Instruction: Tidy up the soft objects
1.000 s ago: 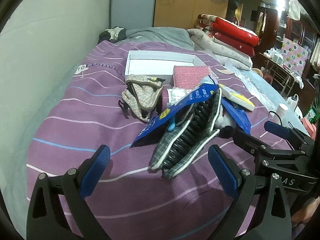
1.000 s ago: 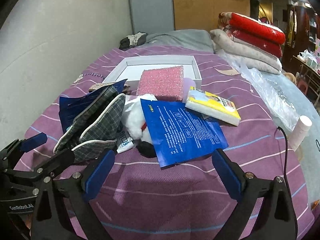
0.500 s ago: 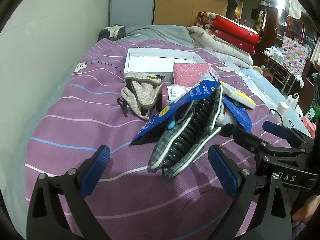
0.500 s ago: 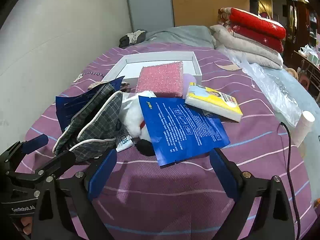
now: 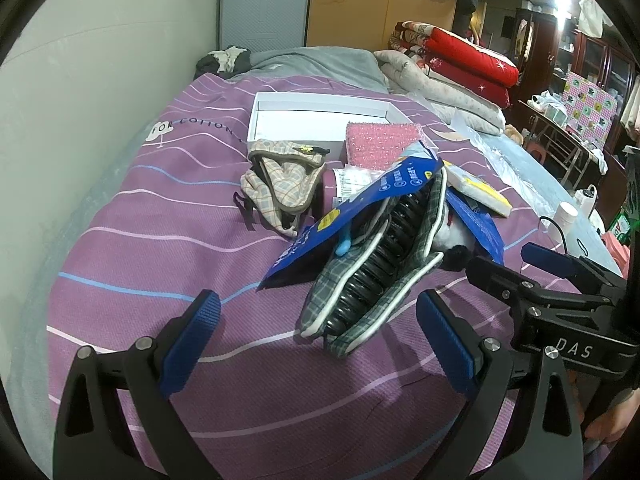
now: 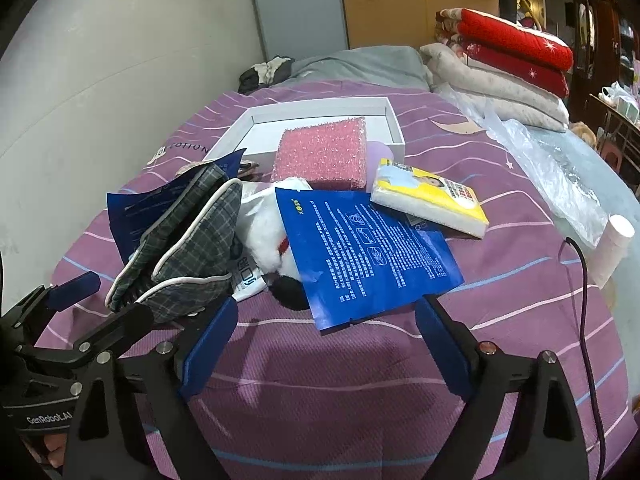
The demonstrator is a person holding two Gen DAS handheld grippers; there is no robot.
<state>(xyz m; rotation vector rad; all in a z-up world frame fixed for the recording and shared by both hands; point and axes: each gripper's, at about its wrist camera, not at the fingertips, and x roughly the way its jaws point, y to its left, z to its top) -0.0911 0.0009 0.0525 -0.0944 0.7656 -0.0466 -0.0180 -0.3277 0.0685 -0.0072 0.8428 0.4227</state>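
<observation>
Left gripper (image 5: 318, 334) spread wide at lower frame, nothing held, plaid slippers (image 5: 372, 276) at centre, right gripper (image 6: 326, 344) likewise agape, blue packet (image 6: 364, 256) just above, white box (image 6: 320, 120) beyond.

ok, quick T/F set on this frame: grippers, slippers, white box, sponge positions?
1. Both grippers are open and hold nothing. True: left gripper and right gripper have their fingers spread over the bedspread.
2. The plaid slippers sit in the white box. False: they lie on the bedspread, nearer the grippers than the box.
3. The pink sponge leans at the box's near edge. True.
4. The yellow pack lies under the blue pouch. False: it rests partly on top of the pouch's far corner.
</observation>
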